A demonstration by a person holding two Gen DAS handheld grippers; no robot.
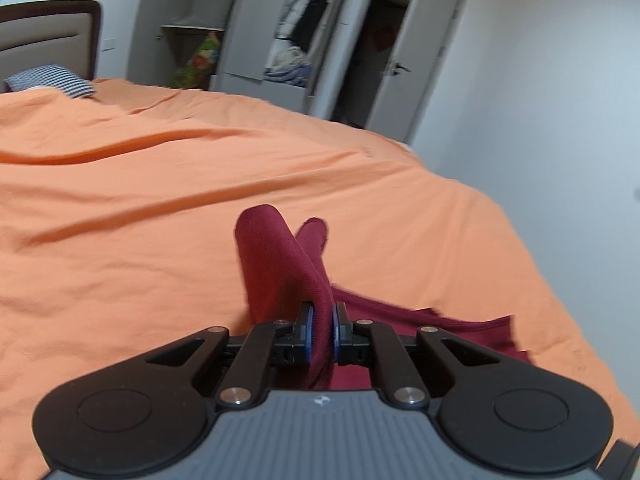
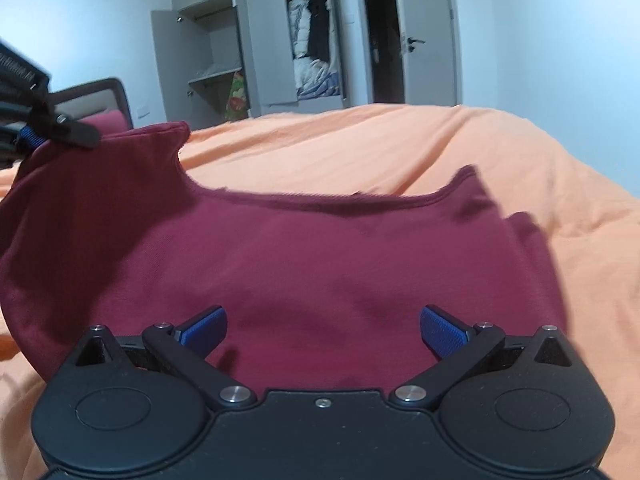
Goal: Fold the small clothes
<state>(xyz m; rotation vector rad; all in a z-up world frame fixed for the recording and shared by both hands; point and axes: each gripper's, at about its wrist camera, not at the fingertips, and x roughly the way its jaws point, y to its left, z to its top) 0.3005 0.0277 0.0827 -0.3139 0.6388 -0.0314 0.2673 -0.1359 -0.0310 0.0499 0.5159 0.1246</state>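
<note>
A dark red garment (image 2: pixel 320 256) lies on the orange bedsheet (image 2: pixel 440 148). My left gripper (image 1: pixel 322 332) is shut on a raised fold of the garment (image 1: pixel 280 264), which stands up in front of the blue pads. In the right wrist view the left gripper (image 2: pixel 30 136) shows at the far left, lifting the garment's left corner off the bed. My right gripper (image 2: pixel 323 330) hangs open just above the garment's near part, its blue pads (image 2: pixel 444 330) wide apart with nothing between them.
The orange bedsheet (image 1: pixel 160 200) spreads across the bed. A headboard (image 1: pixel 48 36) and a checked pillow (image 1: pixel 52 80) sit at the far left. An open grey wardrobe (image 2: pixel 280 48) with clothes and an open door (image 2: pixel 424 36) stand beyond the bed.
</note>
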